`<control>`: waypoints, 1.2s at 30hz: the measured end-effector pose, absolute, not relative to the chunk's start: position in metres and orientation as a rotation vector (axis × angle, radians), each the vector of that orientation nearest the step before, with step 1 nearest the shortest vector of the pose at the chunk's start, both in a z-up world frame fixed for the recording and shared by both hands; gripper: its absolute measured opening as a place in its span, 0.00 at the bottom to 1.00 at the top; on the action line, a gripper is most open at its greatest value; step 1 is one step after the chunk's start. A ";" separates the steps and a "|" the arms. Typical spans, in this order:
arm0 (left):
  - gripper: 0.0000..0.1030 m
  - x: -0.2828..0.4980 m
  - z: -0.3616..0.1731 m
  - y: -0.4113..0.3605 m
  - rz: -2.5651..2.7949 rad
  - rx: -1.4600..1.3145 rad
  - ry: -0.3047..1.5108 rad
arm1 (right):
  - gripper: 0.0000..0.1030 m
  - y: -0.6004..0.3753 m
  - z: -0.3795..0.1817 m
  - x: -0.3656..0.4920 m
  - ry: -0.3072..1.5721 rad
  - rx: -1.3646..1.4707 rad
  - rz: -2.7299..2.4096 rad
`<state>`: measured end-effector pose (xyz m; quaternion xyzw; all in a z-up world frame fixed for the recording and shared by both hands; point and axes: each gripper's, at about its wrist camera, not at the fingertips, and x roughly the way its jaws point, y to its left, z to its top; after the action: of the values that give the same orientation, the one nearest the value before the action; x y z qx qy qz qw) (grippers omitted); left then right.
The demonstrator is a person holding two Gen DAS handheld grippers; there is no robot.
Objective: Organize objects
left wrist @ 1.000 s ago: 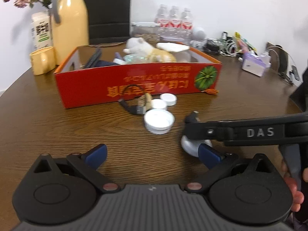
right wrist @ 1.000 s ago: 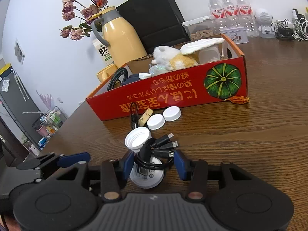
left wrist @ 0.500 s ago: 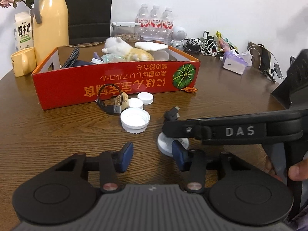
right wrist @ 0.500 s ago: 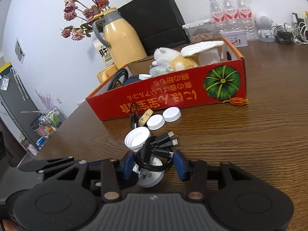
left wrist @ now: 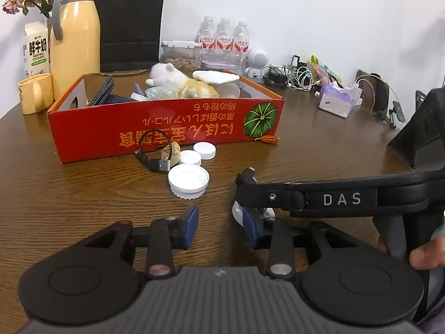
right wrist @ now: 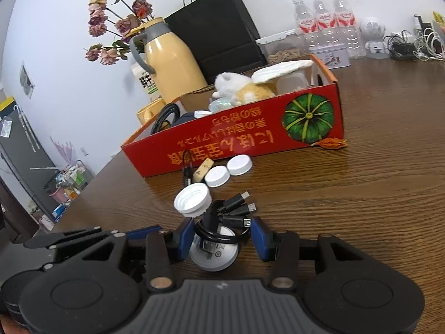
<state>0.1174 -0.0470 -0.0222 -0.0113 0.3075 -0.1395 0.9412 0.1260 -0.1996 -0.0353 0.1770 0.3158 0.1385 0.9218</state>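
The left tool has just narrowed, clamping nothing. The right tool grips the cable reel; next, the box at 12 o'clock.

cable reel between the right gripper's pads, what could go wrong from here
1. The right gripper seems to pinch mostly the loose black cable loop rather than the white cable reel beneath it, so the reel may slip or dangle when lifted.
2. The plugs stick out close to the open white lid and could drag it.
3. The left gripper, whose jaws have just been closing on nothing, sits right beside the reel and could bump it.
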 end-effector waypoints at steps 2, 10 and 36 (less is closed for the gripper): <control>0.35 0.119 -0.024 -0.049 -0.285 -0.019 0.638 | 0.42 -0.199 -0.036 0.126 0.649 0.364 0.282; 0.34 0.120 -0.025 -0.056 -0.282 0.030 0.641 | 0.42 -0.200 -0.036 0.125 0.647 0.377 0.293; 0.28 0.108 -0.022 -0.055 -0.299 -0.018 0.627 | 0.41 -0.207 -0.039 0.125 0.643 0.424 0.305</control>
<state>0.1082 -0.0549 -0.0216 -0.0090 0.3074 -0.1464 0.9402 0.1252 -0.2072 -0.0390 0.2059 0.3124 0.1480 0.9155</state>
